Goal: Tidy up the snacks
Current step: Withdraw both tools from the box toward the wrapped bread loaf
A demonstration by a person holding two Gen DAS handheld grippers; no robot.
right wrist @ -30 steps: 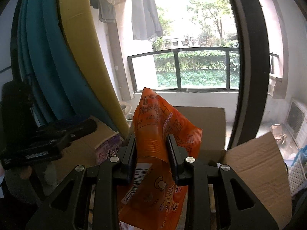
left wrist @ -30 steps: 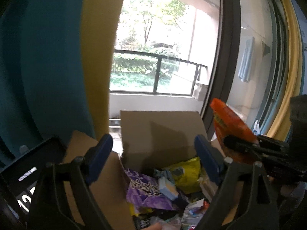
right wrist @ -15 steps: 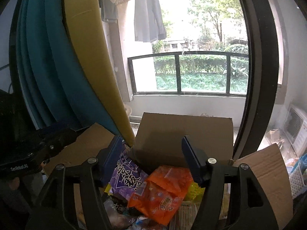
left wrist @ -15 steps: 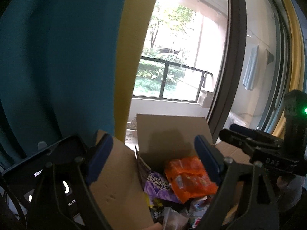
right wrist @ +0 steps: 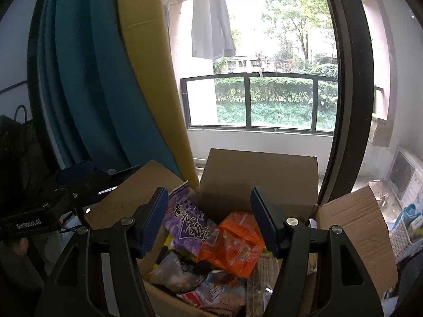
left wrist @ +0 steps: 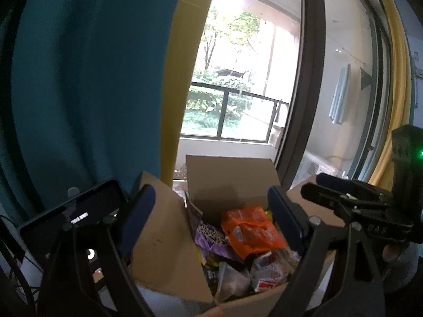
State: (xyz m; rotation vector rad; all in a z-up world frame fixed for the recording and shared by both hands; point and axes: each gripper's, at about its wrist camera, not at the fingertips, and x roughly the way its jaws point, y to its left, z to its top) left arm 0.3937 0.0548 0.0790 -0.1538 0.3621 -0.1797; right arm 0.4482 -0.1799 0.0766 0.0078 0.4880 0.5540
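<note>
Left gripper (left wrist: 208, 216): we hold its two blue-padded fingers (left wrist: 137, 219) spread wide, nothing between them; they hang above the near edge of the box.
Right gripper (right wrist: 210, 220): its two fingers (right wrist: 154, 219) stand apart and released, empty, over the box opening. In the left view we see it from the side, at the right.
Cardboard box (right wrist: 261, 174): one, open at the top, with three flaps that we can count standing up or splayed: far, left and right.
Orange snack bag (right wrist: 232, 243): one, lying on top of the pile inside the box, right of the middle, free of both grippers. We also see it in the left view (left wrist: 251, 232).
Purple snack bag (right wrist: 187, 219): one, leaning against the left inner wall of the box, just left of the orange one and touching it.
Other packets: several more under and nearer than these two, among them a greyish pouch (right wrist: 174, 269) and a red-and-white pack (left wrist: 267, 272); we cannot count them surely, as they overlap.
Curtains: one teal curtain (left wrist: 87, 79) at the left, with one yellow strip (right wrist: 150, 60) beside it.
Window: one balcony railing (right wrist: 261, 100) beyond the glass, and one pale shirt (right wrist: 211, 18) hanging above it.
Phone (left wrist: 74, 214): one dark screen at the near left.
</note>
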